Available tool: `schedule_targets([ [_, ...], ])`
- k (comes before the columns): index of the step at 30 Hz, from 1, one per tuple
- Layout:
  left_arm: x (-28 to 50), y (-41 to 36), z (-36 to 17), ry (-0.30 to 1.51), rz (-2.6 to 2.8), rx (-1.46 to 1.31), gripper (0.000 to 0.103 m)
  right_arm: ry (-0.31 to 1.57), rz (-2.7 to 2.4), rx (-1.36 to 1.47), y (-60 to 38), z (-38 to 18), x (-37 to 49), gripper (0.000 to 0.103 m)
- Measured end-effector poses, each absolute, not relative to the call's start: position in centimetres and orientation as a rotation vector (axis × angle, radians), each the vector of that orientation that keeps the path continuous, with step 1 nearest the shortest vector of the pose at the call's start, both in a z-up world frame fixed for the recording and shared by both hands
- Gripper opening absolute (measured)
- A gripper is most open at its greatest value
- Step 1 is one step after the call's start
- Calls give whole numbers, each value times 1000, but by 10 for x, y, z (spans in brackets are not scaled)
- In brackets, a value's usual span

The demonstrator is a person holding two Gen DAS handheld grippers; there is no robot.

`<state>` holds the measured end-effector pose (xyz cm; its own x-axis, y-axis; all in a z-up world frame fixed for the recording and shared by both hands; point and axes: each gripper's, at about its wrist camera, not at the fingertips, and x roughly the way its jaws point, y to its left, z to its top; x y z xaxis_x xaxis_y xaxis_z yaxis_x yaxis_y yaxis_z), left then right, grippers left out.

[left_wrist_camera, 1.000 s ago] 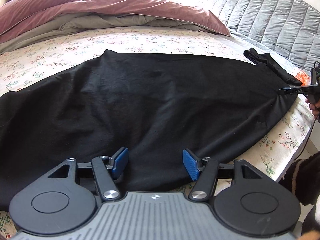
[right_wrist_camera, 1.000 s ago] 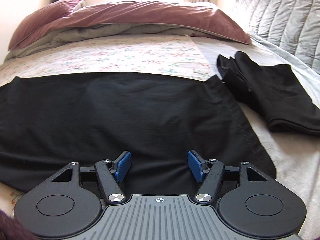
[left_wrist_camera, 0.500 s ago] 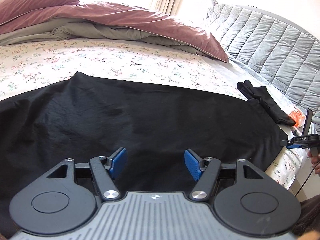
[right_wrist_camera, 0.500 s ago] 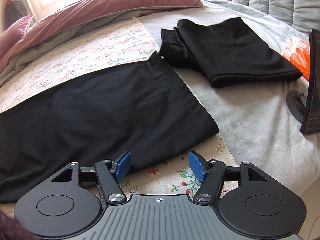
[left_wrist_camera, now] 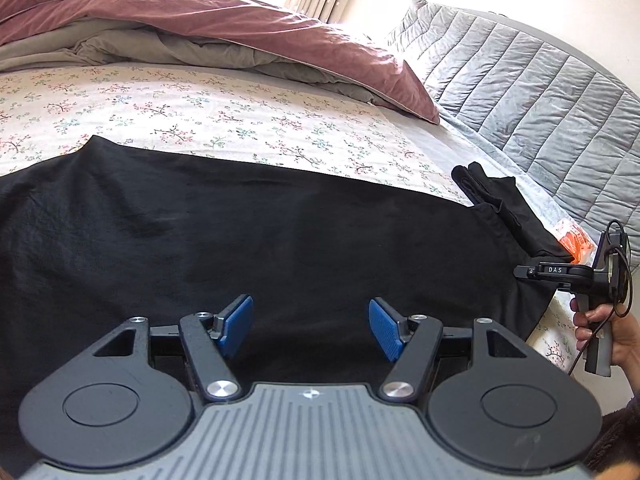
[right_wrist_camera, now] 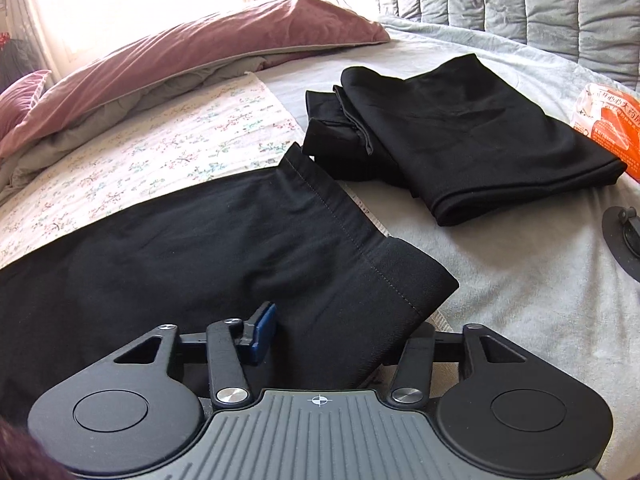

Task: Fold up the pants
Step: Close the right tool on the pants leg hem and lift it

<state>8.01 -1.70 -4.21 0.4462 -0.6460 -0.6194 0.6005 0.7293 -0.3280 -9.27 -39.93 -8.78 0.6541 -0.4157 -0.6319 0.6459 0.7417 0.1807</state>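
Observation:
Black pants [left_wrist_camera: 240,240] lie spread flat across the floral bed sheet [left_wrist_camera: 200,116]. My left gripper [left_wrist_camera: 311,326] hovers open over their near edge, with nothing pinched between its blue pads. At the pants' leg end [right_wrist_camera: 352,264] the jaws of my right gripper [right_wrist_camera: 320,332] are closing. The hemmed cloth bunches up between them; one blue pad [right_wrist_camera: 264,330] rests against it and the other is hidden under the fabric. In the left wrist view the right gripper [left_wrist_camera: 524,271] shows at the pants' right end, held by a hand [left_wrist_camera: 604,322].
A second black garment [right_wrist_camera: 460,128] lies folded on the grey blanket beyond the leg end, beside an orange packet [right_wrist_camera: 612,128]. A black round stand base [right_wrist_camera: 624,236] sits at the right. A mauve duvet [left_wrist_camera: 240,28] is heaped at the back, against a quilted grey headboard [left_wrist_camera: 540,92].
My right gripper swung to the leg end, moved onto the hem and closed in around the cloth. My left gripper shifted along the near edge, still open.

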Motion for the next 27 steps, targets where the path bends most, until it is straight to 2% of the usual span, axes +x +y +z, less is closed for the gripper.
schedule_targets([
  [1,80,-18,-43,802,-772,-67,76,596,-613,414,-399,-87,-91,14],
  [4,82,-19,-45,826,-774,-92,76,587,-596,368,-389,-80,-84,5],
  [15,92,-19,-51,935,-808,-291,76,527,-364,137,-311,-39,-42,4],
  [27,102,-20,-65,1031,-798,-485,76,661,-106,-49,-211,-58,-11,4],
])
